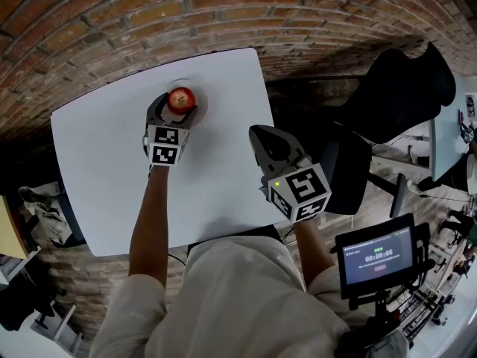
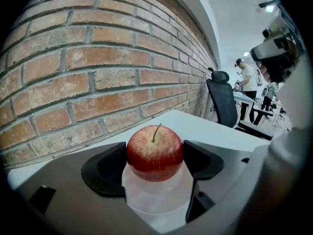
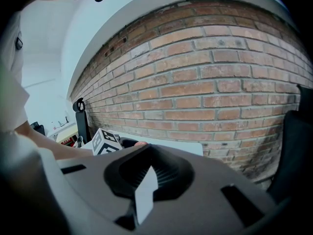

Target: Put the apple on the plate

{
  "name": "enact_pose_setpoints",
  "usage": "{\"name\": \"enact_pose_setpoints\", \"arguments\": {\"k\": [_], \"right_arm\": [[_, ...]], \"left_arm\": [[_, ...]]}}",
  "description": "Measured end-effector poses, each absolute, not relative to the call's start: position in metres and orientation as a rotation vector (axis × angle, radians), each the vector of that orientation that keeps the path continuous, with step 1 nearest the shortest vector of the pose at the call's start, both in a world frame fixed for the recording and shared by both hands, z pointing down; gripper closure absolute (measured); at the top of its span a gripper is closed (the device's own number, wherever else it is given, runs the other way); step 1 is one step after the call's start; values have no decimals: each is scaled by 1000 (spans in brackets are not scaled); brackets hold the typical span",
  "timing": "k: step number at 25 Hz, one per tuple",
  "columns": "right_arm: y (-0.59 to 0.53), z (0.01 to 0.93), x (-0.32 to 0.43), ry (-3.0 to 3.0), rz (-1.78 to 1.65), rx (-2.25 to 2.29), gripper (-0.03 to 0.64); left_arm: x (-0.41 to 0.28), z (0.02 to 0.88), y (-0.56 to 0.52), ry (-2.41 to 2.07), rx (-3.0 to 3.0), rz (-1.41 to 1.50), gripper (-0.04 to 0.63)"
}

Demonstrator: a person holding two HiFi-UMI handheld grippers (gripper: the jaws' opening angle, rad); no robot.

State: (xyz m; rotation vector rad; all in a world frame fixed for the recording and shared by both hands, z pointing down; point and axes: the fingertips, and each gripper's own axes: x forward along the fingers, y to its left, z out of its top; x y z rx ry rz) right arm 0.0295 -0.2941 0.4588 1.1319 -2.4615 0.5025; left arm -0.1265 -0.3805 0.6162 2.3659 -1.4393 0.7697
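Note:
A red apple [image 1: 181, 98] [image 2: 155, 152] with a short stem sits between the two black jaws of my left gripper [image 1: 177, 106] [image 2: 155, 161]; both jaws press its sides. Directly under it is a small white plate [image 1: 203, 104] [image 2: 156, 199] near the far edge of the white table [image 1: 97, 162]. I cannot tell whether the apple touches the plate. My right gripper [image 1: 262, 136] [image 3: 144, 180] hovers by the table's right edge, well apart from the apple. Its jaws are shut with nothing between them.
A brick wall [image 1: 223, 13] runs just behind the table. A black office chair [image 1: 402, 88] stands to the right. A small screen on a stand [image 1: 376, 258] is at the lower right. In the left gripper view, people stand at desks [image 2: 249, 82] far off.

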Motion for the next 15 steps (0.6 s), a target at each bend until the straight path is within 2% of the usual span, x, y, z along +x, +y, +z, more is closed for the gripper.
{"name": "enact_pose_setpoints", "arguments": {"k": [15], "right_arm": [[-293, 462, 30, -2442, 509, 1140, 614]], "left_arm": [[-127, 626, -381, -1424, 2344, 743, 224]]}}
